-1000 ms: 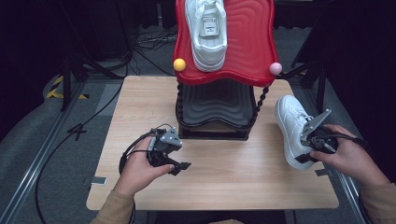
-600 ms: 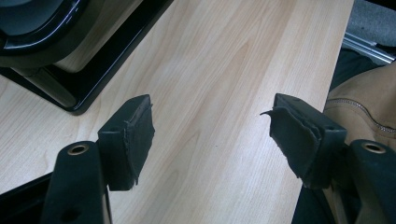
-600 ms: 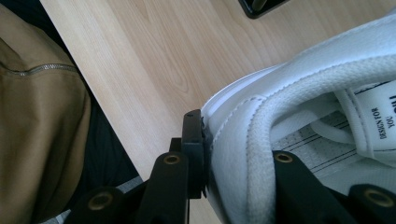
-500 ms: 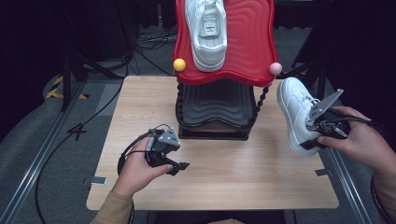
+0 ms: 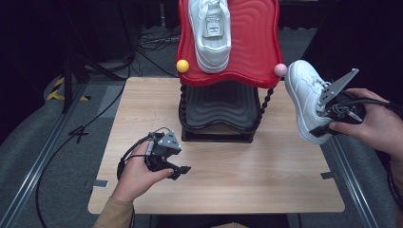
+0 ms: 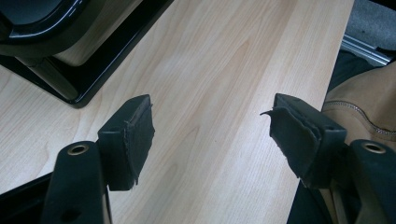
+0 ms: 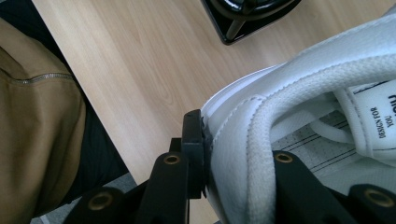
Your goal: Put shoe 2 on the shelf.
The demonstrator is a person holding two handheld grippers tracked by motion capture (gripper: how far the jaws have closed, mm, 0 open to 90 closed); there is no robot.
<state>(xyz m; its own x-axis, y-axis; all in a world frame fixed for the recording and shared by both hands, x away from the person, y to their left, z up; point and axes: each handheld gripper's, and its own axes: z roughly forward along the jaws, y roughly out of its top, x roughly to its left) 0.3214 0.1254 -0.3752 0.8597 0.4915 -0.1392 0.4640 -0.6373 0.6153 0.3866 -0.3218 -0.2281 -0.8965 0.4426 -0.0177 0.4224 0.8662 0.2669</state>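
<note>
Now | we clamp right gripper (image 5: 328, 118) jaws on sneaker (image 5: 304, 97) heel collar | left gripper (image 5: 178, 168) jaws apart, empty | risk: thin grip, sneaker may slip onto surface (image 5: 237, 180)

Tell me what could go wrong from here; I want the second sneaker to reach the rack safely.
The right gripper pinches only the heel collar of the white shoe, so the shoe hangs toe-up and could pivot or slip out. Its toe sits close beside the pink ball at the red shelf edge, so it might knock the rack. The shelf already bears a sneaker in the middle, leaving only narrow room beside it.
</note>
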